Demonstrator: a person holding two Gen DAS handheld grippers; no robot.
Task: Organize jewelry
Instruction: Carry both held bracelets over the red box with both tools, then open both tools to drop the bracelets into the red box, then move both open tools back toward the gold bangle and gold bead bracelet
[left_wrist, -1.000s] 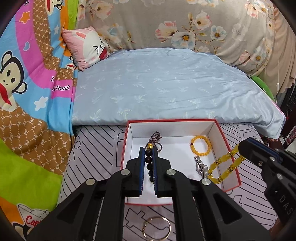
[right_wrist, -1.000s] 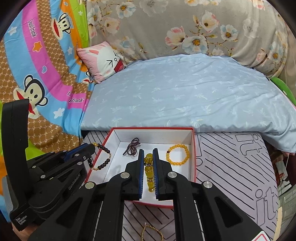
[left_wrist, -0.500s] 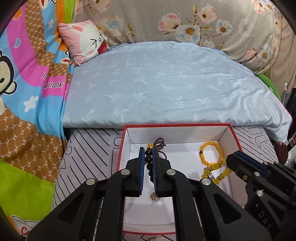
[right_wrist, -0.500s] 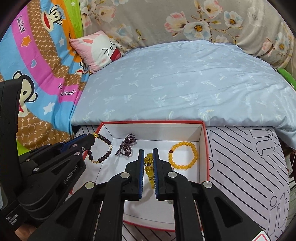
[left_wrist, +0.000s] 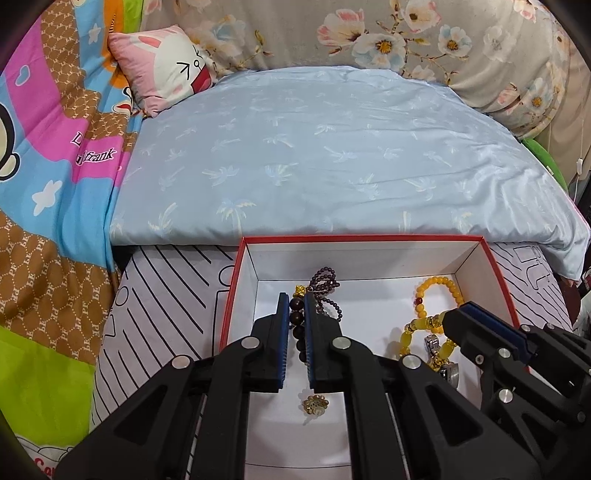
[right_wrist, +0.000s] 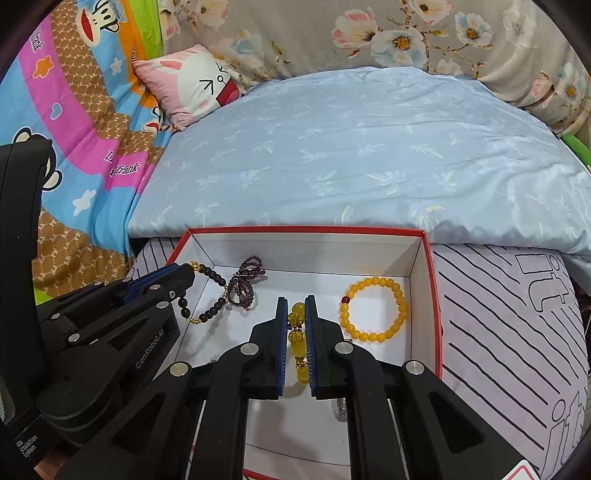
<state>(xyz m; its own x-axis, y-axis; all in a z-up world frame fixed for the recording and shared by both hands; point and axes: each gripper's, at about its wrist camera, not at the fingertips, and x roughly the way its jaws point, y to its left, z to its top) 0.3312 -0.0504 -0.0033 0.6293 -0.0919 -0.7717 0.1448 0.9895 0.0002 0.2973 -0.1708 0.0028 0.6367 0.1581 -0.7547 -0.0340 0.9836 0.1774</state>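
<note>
Hand-held gripper (left_wrist: 296, 306) clamping dark bead bracelet (left_wrist: 297, 321)

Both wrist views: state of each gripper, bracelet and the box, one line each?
left gripper: jaws shut on dark bead bracelet, over the box
right gripper: jaws shut on yellow bead bracelet, over the box
red box: open, no lid in view
orange bead bracelet: flat on box floor, loose
purple bead strand: bunched on box floor, loose
gold flower piece: on box floor, loose
</note>
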